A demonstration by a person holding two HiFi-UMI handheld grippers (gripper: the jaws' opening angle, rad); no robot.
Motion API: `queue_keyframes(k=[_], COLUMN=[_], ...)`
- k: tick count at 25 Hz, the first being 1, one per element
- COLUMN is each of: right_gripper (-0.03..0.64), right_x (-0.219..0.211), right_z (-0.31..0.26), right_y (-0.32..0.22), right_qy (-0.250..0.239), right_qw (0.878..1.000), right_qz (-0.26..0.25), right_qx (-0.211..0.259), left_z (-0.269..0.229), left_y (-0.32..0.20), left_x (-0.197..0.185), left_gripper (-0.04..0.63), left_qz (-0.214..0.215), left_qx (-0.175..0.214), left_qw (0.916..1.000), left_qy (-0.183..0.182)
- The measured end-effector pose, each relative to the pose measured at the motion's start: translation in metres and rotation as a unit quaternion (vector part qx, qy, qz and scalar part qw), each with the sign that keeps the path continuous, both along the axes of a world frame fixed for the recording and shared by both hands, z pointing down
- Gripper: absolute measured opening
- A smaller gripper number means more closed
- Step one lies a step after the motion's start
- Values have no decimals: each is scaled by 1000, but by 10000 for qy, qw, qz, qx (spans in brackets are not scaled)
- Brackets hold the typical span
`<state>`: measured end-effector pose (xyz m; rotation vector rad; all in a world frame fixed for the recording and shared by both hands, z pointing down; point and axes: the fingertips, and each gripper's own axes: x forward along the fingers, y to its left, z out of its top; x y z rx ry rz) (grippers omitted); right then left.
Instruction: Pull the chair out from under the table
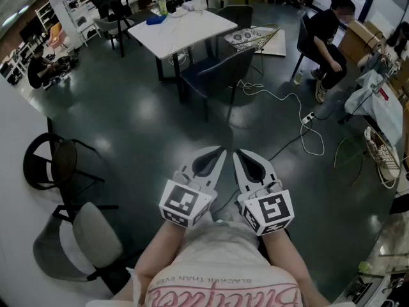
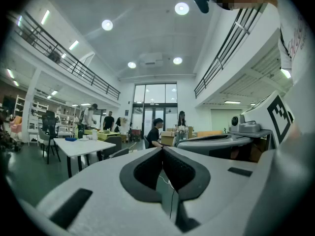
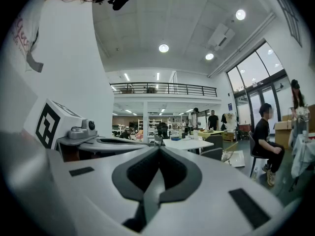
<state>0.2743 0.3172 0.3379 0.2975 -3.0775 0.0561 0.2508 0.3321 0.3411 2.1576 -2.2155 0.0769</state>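
You stand on a dark, glossy floor (image 1: 128, 120) in a large open hall; your gripper views show a balcony railing (image 2: 64, 58) and round ceiling lights. The white tabletop (image 1: 185, 29) sits in the upper middle of the head view. The chair (image 1: 214, 75) you are after is the dark one on its near side, pushed in against the tabletop edge with its back toward you. A second dark chair (image 1: 238, 13) stands at the far side. On the tabletop are a blue item (image 1: 155, 20) and a green bottle (image 1: 163, 6), among small white things too tiny to name. A white cable (image 1: 300, 130) loops over the floor from a power strip (image 1: 308, 117) right of centre.

A seated person (image 1: 329, 37) is at the upper right with a cardboard box (image 1: 358, 40) just beside; you cannot tell what is in it. At the right edge stands what looks like a wire basket (image 1: 381, 155), its contents unclear. A grey chair (image 1: 86, 238) and a black round-backed chair (image 1: 54, 162) stand by the white wall at the lower left.

Your left gripper (image 1: 221, 150) and right gripper (image 1: 237, 153) sit side by side at lower centre, held level and well apart from the chair. Both pairs of fingers are closed tip to tip with nothing between them.
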Motion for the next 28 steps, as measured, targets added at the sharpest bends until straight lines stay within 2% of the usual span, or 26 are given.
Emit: queue_keyframes(k=[14, 19, 28], right_gripper=[5, 5, 5], right_x=[-36, -66, -145], right_z=[20, 24, 31], right_y=[-51, -79, -135], right_qy=[189, 203, 442], right_qw=[9998, 9996, 9980], right_qz=[101, 171, 401], right_qx=[-58, -125, -200], left_z=[16, 19, 19], left_y=[-56, -85, -143], left_x=[-33, -65, -149], left_gripper=[5, 5, 5], left_qz=[159, 220, 338], left_qx=[-70, -90, -111], left_qw=[9997, 9994, 9988], left_qy=[167, 255, 348])
